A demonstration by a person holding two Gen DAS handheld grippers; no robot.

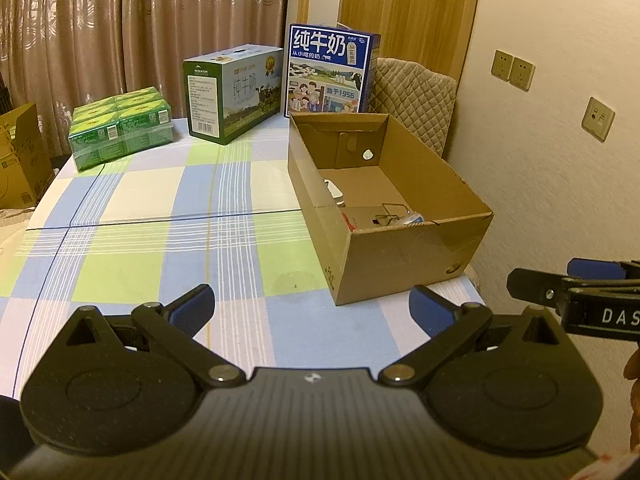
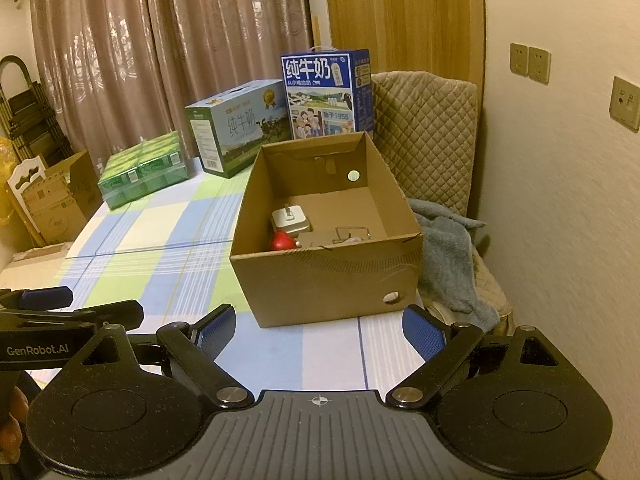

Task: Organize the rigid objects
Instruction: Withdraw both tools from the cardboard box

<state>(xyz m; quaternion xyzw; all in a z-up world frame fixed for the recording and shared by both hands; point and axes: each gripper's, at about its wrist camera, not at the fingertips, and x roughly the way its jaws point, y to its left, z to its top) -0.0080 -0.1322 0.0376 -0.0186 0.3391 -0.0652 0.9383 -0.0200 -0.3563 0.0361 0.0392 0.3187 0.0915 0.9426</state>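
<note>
While both grippers hang over the near edge of the table (image 1: pixel 160 208), the left gripper (image 1: pixel 312 304) stands with its blue pads spread wide and nothing between them, and the right gripper (image 2: pixel 320 328) stands the same way, empty. Lettering on the right tool's side reads "DAS", cut off by the frame in the left wrist view; the left tool's side reads "GenRobot.AI" in the right wrist view. The checked blue, green and white cloth on the table lies bare in front of them.

Farther on, at the right edge, sits the open cardboard box (image 2: pixel 328 280), its long axis running away from the cameras toward the far edge. Inside it lie a silvery tin (image 2: pixel 290 220), a red object (image 2: pixel 282 242) partly hidden by the near wall, and a wire clip (image 2: pixel 352 236) that is hard to make out.

Beyond the box, at the far edge, stands a blue milk carton (image 1: pixel 326 72) printed "纯牛奶" and "1956", upright. Left of it lies a green-and-white milk case (image 1: pixel 232 94), also marked "纯牛奶", and a shrink-wrapped pack of green cartons (image 1: pixel 120 128) at the far left corner, its print too small to read.
</note>
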